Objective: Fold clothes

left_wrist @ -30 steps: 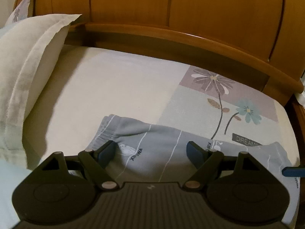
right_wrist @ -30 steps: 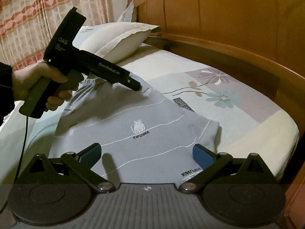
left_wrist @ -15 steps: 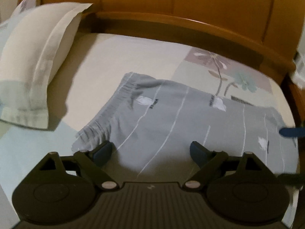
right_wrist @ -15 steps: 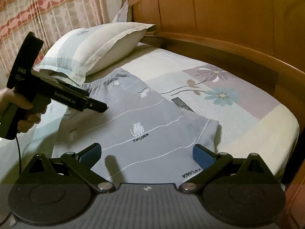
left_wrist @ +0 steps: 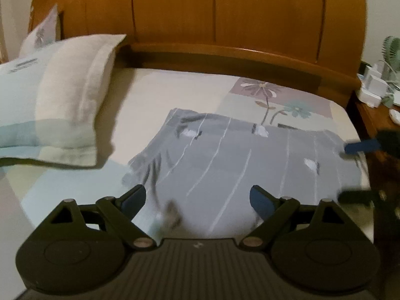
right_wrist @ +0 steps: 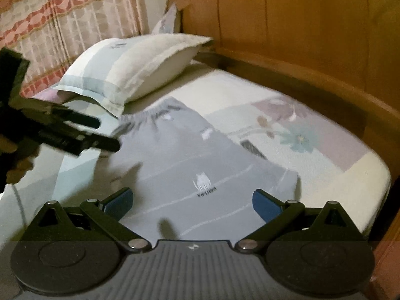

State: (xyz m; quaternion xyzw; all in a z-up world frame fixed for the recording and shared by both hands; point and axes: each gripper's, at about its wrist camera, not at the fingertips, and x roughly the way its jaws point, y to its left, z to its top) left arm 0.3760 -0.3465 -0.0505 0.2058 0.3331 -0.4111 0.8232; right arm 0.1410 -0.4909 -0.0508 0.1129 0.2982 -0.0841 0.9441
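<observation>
A grey garment (left_wrist: 240, 155) with thin white stripes and small printed logos lies flat on the bed, its gathered waistband toward the pillow. In the right wrist view the same garment (right_wrist: 200, 165) spreads out ahead of the fingers. My left gripper (left_wrist: 197, 200) is open above the garment's near edge, with nothing between its blue pads. My right gripper (right_wrist: 192, 203) is open too, hovering over the near part of the cloth. The left gripper's black body (right_wrist: 62, 132) shows at the left of the right wrist view, held above the bed.
A pale pillow (left_wrist: 62, 100) lies left of the garment against the wooden headboard (left_wrist: 225, 25). The bedsheet (left_wrist: 287, 100) carries a flower print. A nightstand (left_wrist: 375, 115) with white items stands at the right. Striped curtains (right_wrist: 62, 25) hang at far left.
Both grippers have drawn back and up from the garment. The left one moved away from the waistband toward the left; more of the pillow and bed now shows.
</observation>
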